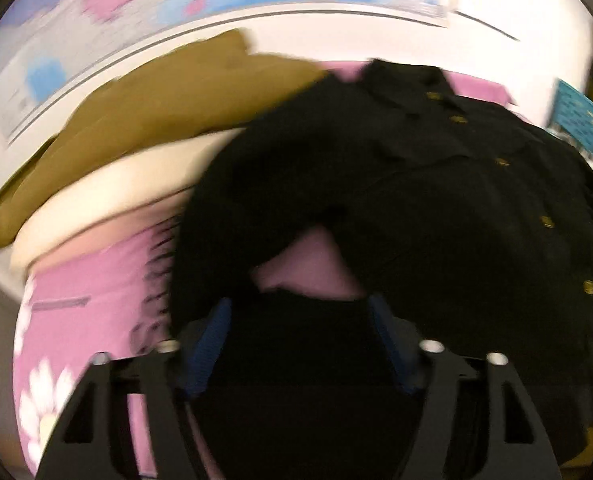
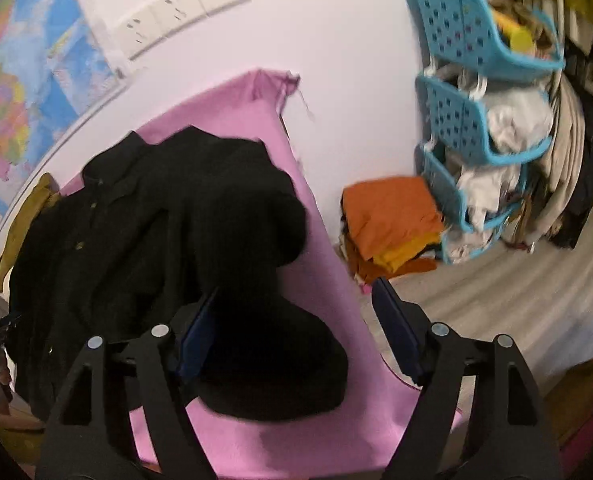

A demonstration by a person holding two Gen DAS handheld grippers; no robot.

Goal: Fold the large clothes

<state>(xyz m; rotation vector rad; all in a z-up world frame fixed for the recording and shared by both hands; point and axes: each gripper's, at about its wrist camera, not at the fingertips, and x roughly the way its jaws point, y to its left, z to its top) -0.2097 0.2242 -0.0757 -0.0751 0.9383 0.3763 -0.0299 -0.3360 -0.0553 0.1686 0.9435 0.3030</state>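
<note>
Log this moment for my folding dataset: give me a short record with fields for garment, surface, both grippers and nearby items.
garment: black button-up coat, spread unfolded
surface: pink cloth
left gripper: open, over the coat's lower edge
right gripper: open, a sleeve between its fingers
nearby: olive garment, orange folded pile, blue baskets

No readable text anywhere, wall map (image 2: 36, 80) lettering — too blurred
</note>
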